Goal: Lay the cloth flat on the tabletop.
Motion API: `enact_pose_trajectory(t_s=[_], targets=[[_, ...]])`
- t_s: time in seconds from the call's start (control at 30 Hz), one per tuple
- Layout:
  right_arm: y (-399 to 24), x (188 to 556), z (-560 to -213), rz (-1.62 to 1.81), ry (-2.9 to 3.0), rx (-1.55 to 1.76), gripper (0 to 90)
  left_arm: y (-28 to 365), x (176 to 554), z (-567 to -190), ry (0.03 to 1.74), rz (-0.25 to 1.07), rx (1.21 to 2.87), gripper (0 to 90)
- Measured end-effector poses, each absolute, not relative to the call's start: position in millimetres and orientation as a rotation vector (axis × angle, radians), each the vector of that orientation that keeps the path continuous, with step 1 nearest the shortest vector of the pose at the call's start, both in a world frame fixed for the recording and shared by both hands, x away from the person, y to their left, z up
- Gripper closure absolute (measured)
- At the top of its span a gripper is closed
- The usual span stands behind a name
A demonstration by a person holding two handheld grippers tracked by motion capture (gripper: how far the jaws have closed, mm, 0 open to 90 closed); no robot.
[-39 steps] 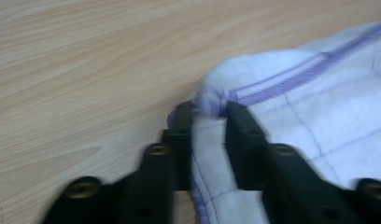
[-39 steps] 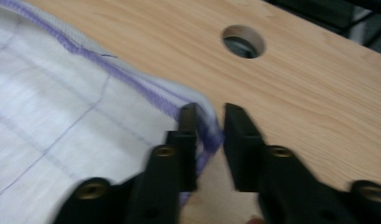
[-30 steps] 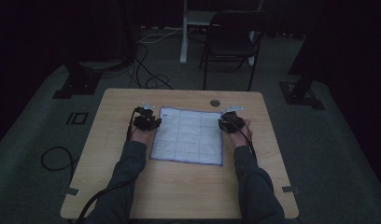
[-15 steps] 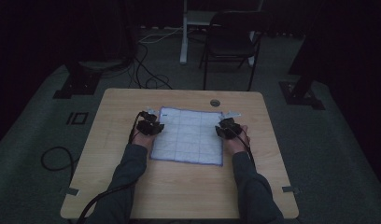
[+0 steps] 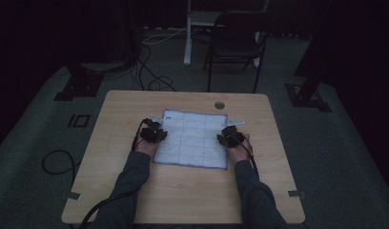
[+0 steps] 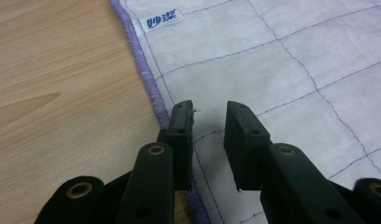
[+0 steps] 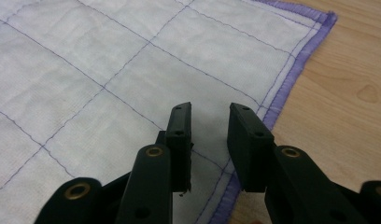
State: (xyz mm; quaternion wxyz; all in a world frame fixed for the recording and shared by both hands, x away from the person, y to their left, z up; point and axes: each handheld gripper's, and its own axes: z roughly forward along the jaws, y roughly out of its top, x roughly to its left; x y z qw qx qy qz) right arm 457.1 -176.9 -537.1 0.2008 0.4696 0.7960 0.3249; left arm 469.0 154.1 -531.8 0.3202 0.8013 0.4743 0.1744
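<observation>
Both grippers, left [image 5: 156,135] and right [image 5: 227,139], hover at opposite side edges of my white quilted cloth [image 5: 192,138] (flat, mid-table [image 5: 183,191]), jaws just narrowing, still parted, pinching nothing yet.

White square cloth [image 5: 192,139] with purple stitched grid and purple hem, spread flat near table centre, slightly toward far side; small printed label at far-left corner.

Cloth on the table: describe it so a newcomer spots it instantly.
On the wooden table, look at the middle, between the person's two hands. The cloth lies flat there: a white square quilted with thin purple grid lines, edged in purple, with a small label near one edge.
</observation>
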Motion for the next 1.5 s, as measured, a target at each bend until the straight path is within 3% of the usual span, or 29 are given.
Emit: enact_pose_trajectory(t_s=[0.53, 1.5], targets=[[-180, 446, -538, 0.93, 2.239, 1.303, 70.8, 157, 452, -533, 1.233, 0.461, 2.101, 73.1], [-180, 399, -539, 0.949, 2.272, 1.249, 70.8, 170, 387, -537, 1.193, 0.441, 2.073, 73.6]])
